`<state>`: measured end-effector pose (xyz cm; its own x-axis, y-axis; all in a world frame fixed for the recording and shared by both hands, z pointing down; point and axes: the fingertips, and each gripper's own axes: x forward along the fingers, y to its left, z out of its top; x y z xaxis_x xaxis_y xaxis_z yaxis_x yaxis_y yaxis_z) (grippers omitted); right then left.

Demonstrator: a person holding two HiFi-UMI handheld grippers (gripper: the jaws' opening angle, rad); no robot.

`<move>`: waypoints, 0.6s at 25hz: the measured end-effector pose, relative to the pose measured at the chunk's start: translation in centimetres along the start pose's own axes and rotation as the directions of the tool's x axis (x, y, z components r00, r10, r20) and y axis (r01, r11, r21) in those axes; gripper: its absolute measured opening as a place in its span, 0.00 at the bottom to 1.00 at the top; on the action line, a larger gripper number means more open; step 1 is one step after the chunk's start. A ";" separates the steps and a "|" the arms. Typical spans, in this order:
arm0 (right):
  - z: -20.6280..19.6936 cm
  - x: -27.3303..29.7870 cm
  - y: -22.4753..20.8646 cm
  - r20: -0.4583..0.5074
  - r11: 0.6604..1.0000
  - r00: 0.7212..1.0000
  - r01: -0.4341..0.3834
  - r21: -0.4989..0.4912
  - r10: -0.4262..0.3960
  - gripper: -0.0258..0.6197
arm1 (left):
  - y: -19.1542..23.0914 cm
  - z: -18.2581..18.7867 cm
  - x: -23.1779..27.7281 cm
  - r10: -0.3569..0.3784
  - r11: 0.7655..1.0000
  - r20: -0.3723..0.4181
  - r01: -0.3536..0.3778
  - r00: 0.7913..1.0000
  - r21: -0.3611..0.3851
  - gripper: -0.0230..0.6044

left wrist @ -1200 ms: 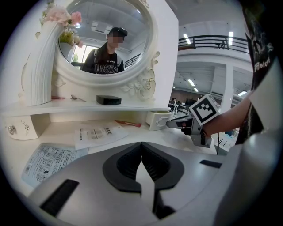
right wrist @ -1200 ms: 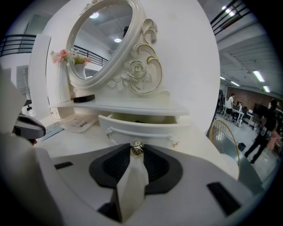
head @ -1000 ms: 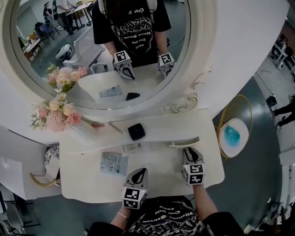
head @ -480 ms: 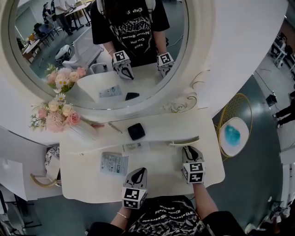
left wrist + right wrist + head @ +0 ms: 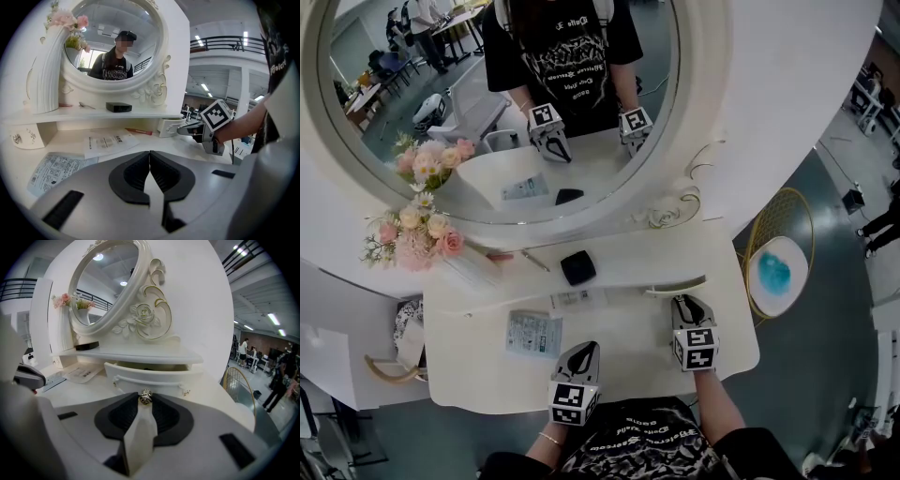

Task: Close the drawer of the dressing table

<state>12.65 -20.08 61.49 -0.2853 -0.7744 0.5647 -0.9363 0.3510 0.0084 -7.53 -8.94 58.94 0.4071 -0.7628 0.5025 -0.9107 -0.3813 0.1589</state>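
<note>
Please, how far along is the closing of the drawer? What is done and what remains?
Done: the right gripper is shut on the drawer knob. In hand: that grip only; the drawer stands out from under the shelf, open. Left: push it fully in, then let go. The left gripper is shut and empty.

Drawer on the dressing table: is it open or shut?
Open a little. The drawer front sticks out from under the shelf, with a dark gap above it. The right hand-held gripper pinches its knob.
</note>
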 end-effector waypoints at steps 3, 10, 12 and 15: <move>0.0 0.1 0.1 -0.001 1.000 1.000 -0.003 -0.004 0.003 0.20 | 0.0 0.0 0.1 0.001 1.000 0.001 -0.001 1.000 0.000 0.06; 0.2 0.1 0.0 -0.001 1.000 1.000 0.004 -0.001 -0.004 0.20 | 0.0 -0.1 0.1 0.001 1.000 -0.002 -0.001 1.000 -0.005 0.06; 0.2 0.2 0.0 0.000 1.000 1.000 0.003 -0.003 -0.003 0.20 | 0.1 -0.2 0.0 0.004 1.000 -0.003 -0.004 1.000 -0.007 0.06; 0.2 0.3 -0.1 0.000 1.000 1.000 0.002 -0.003 -0.002 0.20 | 0.3 -0.3 0.0 0.008 1.000 -0.005 -0.008 1.000 -0.011 0.06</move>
<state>12.58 -20.45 61.52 -0.2835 -0.7750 0.5648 -0.9362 0.3513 0.0121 -7.83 -8.92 59.26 0.3994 -0.7632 0.5080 -0.9146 -0.3696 0.1639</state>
